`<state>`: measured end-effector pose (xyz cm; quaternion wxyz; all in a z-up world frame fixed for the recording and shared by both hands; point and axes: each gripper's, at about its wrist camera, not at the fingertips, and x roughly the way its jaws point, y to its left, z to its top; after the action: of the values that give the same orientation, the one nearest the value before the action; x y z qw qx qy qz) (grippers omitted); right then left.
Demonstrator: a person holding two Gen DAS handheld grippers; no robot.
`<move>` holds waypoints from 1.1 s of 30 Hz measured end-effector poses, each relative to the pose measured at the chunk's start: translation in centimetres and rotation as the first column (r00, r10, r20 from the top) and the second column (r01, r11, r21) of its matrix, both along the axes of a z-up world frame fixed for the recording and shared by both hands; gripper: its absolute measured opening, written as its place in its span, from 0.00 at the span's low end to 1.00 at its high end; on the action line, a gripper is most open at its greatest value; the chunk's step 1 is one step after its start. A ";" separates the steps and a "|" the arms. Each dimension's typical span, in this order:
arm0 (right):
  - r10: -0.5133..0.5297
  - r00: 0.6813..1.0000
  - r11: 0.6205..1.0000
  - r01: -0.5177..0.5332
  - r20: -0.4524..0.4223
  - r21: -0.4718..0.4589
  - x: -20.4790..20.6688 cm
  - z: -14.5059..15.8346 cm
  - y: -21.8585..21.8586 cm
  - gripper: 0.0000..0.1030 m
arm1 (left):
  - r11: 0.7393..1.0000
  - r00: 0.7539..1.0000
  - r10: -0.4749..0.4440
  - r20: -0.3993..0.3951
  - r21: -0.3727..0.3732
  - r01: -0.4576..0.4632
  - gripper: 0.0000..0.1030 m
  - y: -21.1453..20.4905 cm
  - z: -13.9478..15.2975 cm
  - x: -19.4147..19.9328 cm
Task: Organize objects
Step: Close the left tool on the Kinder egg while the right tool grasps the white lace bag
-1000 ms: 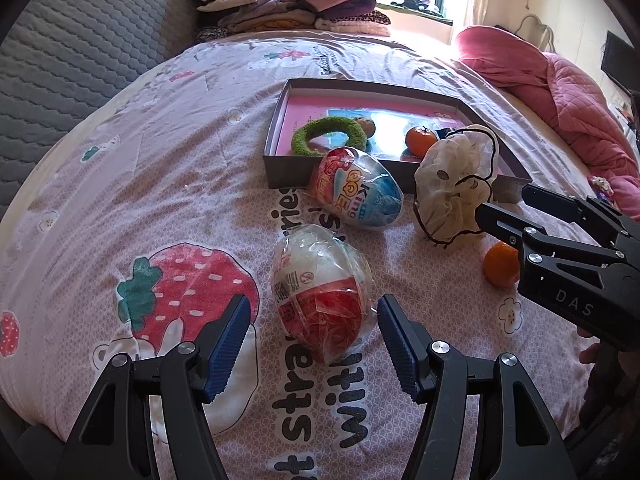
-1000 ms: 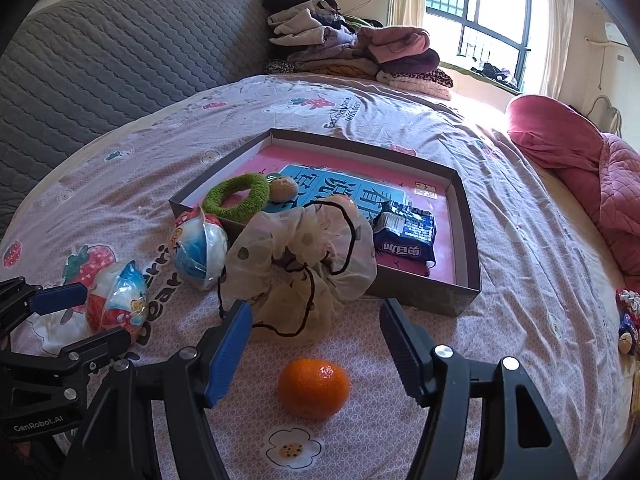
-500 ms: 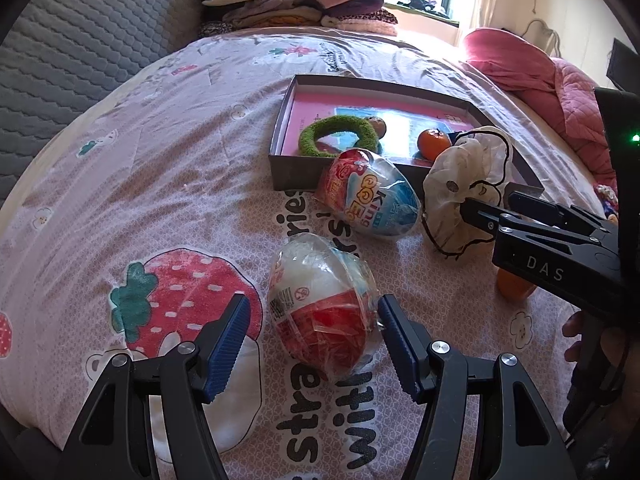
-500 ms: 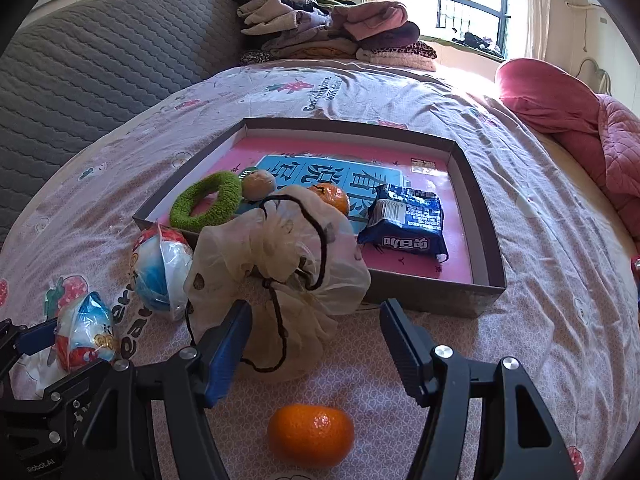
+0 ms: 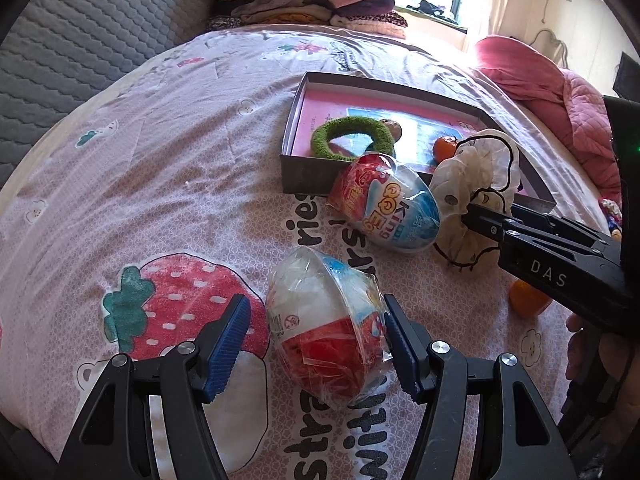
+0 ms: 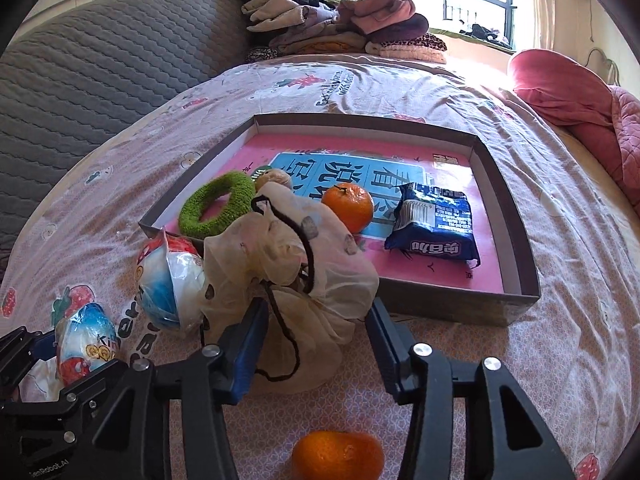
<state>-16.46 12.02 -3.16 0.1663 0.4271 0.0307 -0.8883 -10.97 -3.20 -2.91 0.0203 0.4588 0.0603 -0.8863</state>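
Since the earlier frames the right hand-held gripper [image 6: 316, 328] has pushed forward past the loose orange [image 6: 338, 456] to the gauzy drawstring pouch [image 6: 288, 264], and its jaws have just been closing with the pouch's lower folds between them; the left pad meets the fabric, the right pad looks just shy of it, so no firm grip is shown yet. Left hand-held gripper [image 5: 316, 344] has barely shifted: jaws wide, straddling the red-and-white wrapped egg [image 5: 326, 328] on the bed sheet [image 5: 160, 160], the right pad brushing the wrapper, the left pad apart from it. A second egg, blue and red [image 5: 386, 206], leans against the near wall of the shallow box [image 5: 294, 176]. Already in the box: green ring [image 6: 218, 208], a small brownish ball beside it, another orange [image 6: 348, 206], blue snack packet [image 6: 434, 228]. The pouch rests on the sheet, touching the box's near wall. Step in hand, as I judge it: pinch the pouch and lift it over the wall. To do it well, gather a thick bunch of cloth low down, not the black cord alone, since thin gauze may slip; close fully before lifting, rise clear of the rim, and avoid dragging the blue egg beside it. For the left, centre the egg before squeezing; the crinkly wrap looks slippery.
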 end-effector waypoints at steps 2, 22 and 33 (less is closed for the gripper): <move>0.007 1.000 1.000 -0.007 0.001 0.001 0.1 0.0 -0.1 0.36 | 1.000 1.000 0.001 0.001 0.010 -0.001 0.65 -0.1 -0.1 -0.1; 0.021 1.000 1.000 -0.021 0.013 -0.019 0.3 0.1 0.0 0.15 | 0.999 0.999 -0.046 -0.022 0.010 0.046 0.55 0.6 -0.4 0.0; 0.023 1.000 0.999 -0.023 -0.001 -0.030 0.7 0.9 0.4 0.13 | 0.998 0.997 -0.056 -0.055 -0.011 0.056 0.54 0.8 0.3 0.5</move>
<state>-15.76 12.39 -2.26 0.1828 0.4239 0.0220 -0.8868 -10.43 -2.41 -2.59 -0.0039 0.4354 0.0437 -0.8992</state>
